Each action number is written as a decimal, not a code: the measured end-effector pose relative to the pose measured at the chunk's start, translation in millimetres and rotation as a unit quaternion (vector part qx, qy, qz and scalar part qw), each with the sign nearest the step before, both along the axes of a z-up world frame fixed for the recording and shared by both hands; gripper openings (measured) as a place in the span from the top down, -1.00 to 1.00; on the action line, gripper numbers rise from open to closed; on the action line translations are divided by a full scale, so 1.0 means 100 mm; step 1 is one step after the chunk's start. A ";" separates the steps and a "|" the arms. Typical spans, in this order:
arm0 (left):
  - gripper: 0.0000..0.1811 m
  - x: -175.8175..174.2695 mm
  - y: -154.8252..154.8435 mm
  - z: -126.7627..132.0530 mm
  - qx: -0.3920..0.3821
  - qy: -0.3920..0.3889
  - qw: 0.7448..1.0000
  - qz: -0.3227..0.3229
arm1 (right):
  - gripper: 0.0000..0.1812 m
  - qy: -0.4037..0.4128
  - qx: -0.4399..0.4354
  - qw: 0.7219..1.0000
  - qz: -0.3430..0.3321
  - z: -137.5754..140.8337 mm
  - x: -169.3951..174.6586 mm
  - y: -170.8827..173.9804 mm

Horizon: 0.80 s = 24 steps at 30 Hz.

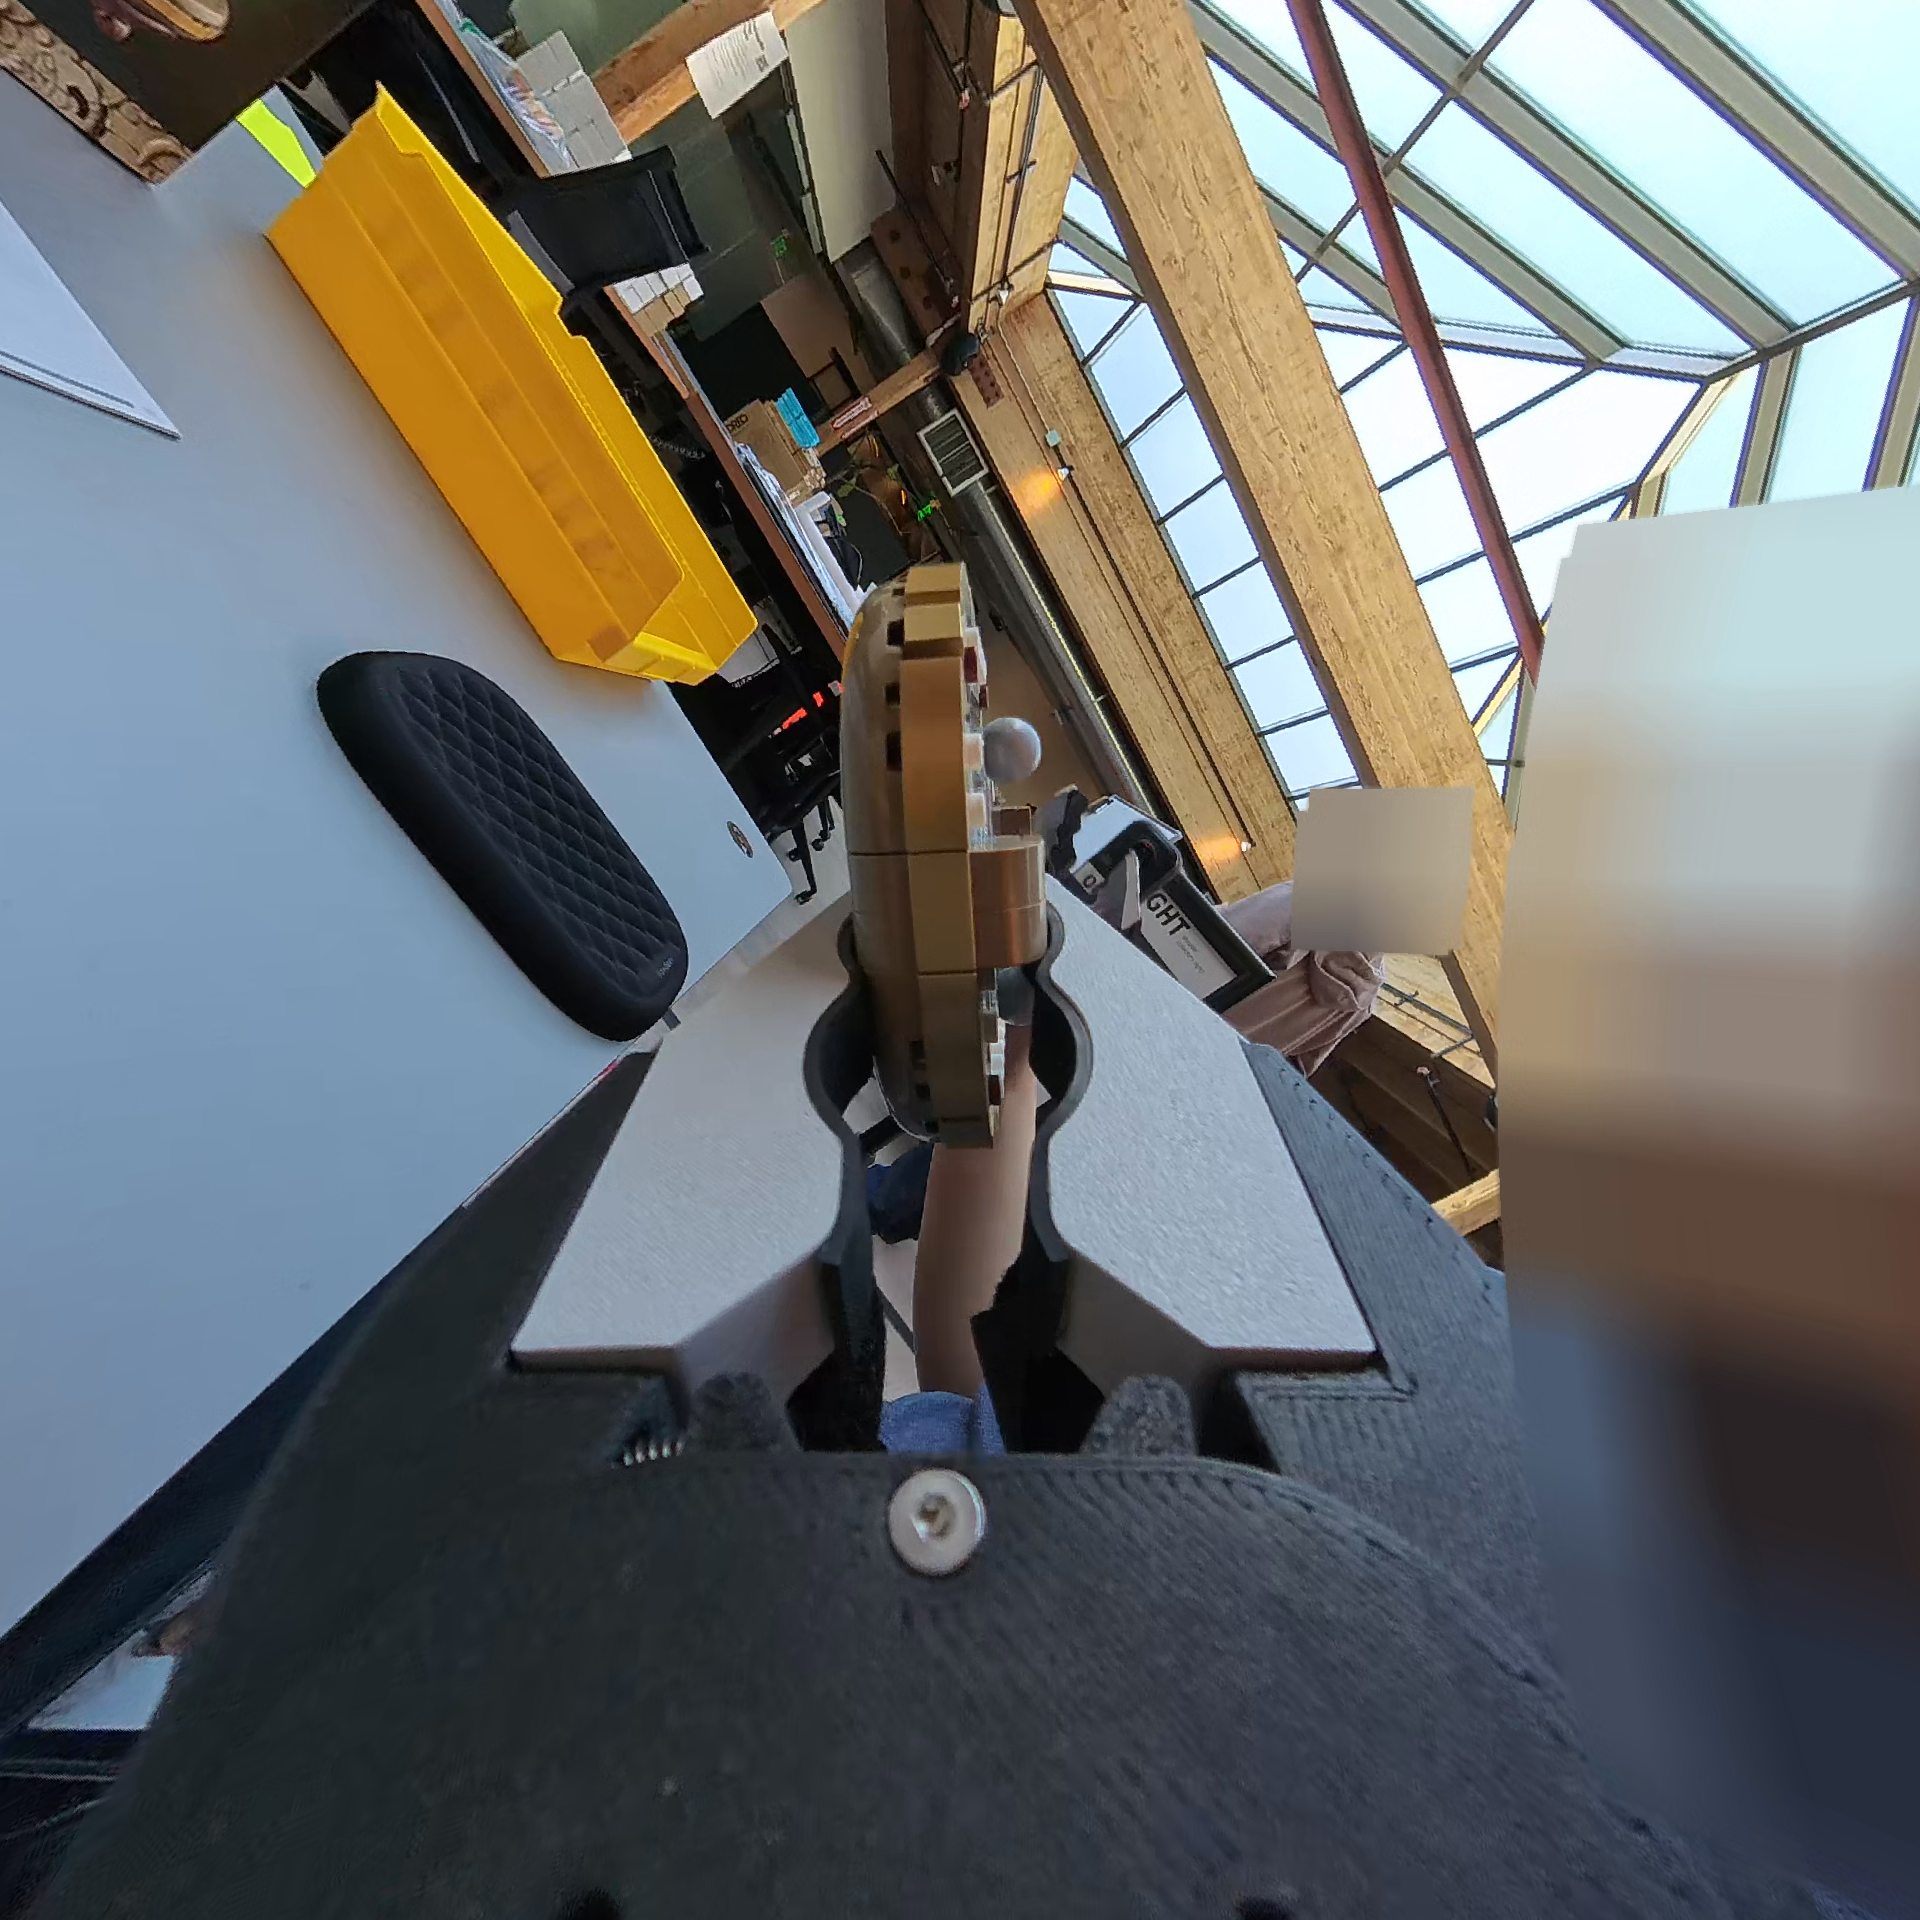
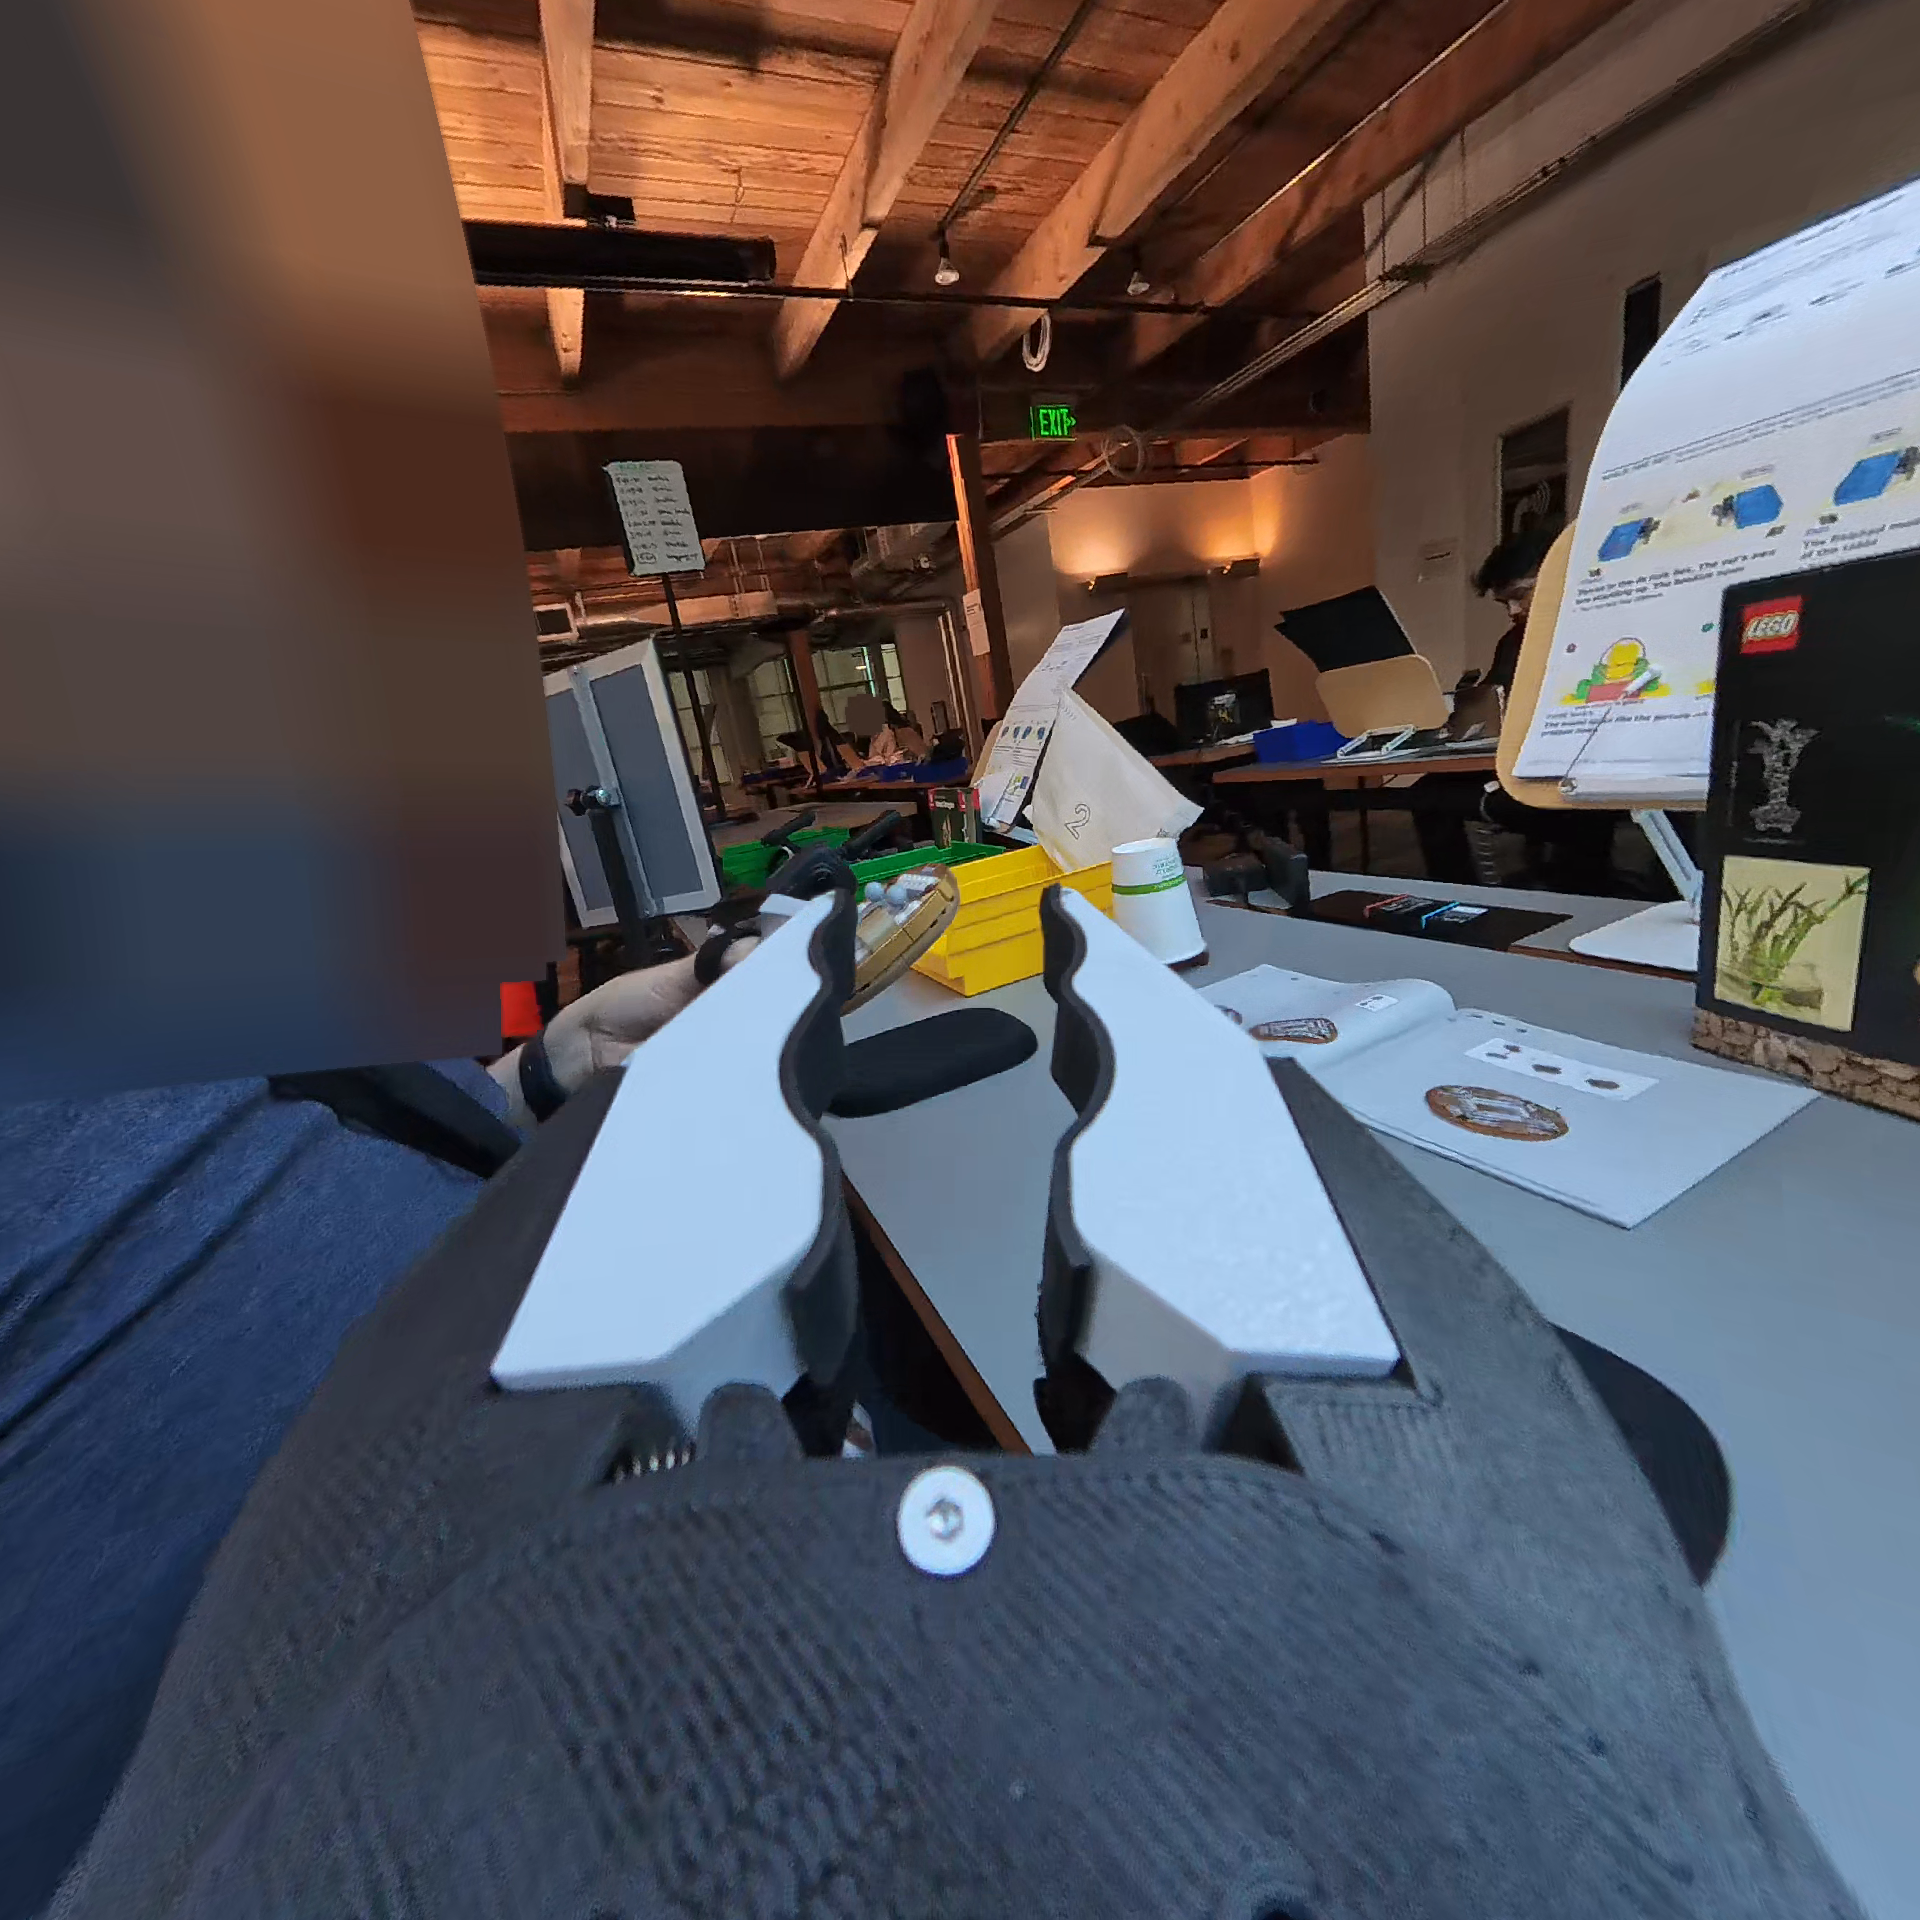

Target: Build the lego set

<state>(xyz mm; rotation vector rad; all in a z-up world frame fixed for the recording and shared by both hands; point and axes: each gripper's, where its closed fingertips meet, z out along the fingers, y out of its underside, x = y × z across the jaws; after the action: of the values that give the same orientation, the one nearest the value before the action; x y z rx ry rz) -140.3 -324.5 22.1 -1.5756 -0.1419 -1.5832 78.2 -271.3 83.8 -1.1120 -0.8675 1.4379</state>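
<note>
Bare tabletop open ahead of the right tool, hemmed by black pad, yellow bin and cup behind, open booklet and box to the right.

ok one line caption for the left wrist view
Left gripper clamps a round tan lego plate edge-on above the grey table.

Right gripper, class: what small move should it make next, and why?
Probably swing toward the yellow bin for a piece: the right gripper is open and empty, while the left gripper already clamps the round gold Lego base in the air.
</note>
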 end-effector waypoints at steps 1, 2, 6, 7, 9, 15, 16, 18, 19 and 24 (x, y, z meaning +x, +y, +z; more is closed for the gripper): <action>0.74 0.01 0.00 0.01 0.004 0.002 1.000 -0.001 | 0.65 0.004 -0.022 1.000 0.008 0.00 -0.11 0.02; 0.74 0.02 0.00 0.03 0.010 0.003 1.000 -0.003 | 0.65 0.003 -0.047 0.999 0.020 -0.01 -0.26 0.04; 0.74 0.08 -0.05 0.11 0.050 0.032 0.998 -0.004 | 0.60 -0.064 -0.125 0.986 0.093 -0.25 -1.04 -0.12; 0.74 0.08 -0.07 0.13 0.062 0.042 0.997 -0.003 | 0.57 -0.081 -0.142 0.979 0.122 -0.30 -1.23 -0.22; 0.74 0.10 -0.12 0.17 0.081 0.055 0.995 -0.005 | 0.52 -0.111 -0.180 0.963 0.165 -0.40 -1.57 -0.38; 0.74 0.06 -0.19 0.18 0.109 0.093 0.990 0.009 | 0.62 -0.107 -0.255 0.918 0.284 -0.37 -1.95 -0.66; 0.74 0.05 -0.21 0.19 0.114 0.097 0.989 0.010 | 0.65 -0.108 -0.260 0.915 0.289 -0.38 -1.96 -0.67; 0.74 0.04 -0.23 0.20 0.122 0.105 0.987 0.014 | 0.69 -0.109 -0.263 0.913 0.291 -0.39 -1.98 -0.67; 0.74 0.03 -0.23 0.20 0.125 0.111 0.986 0.016 | 0.69 -0.110 -0.264 0.913 0.292 -0.39 -1.99 -0.68; 0.75 0.00 -0.24 0.20 0.135 0.135 0.981 0.034 | 0.70 -0.124 -0.259 0.912 0.294 -0.43 -2.02 -0.71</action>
<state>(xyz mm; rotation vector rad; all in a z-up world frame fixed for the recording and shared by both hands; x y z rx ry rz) -140.7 -348.9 41.9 -1.5349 0.1601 -1.2612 -123.8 -342.5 40.9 -1.5315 -1.0931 2.1445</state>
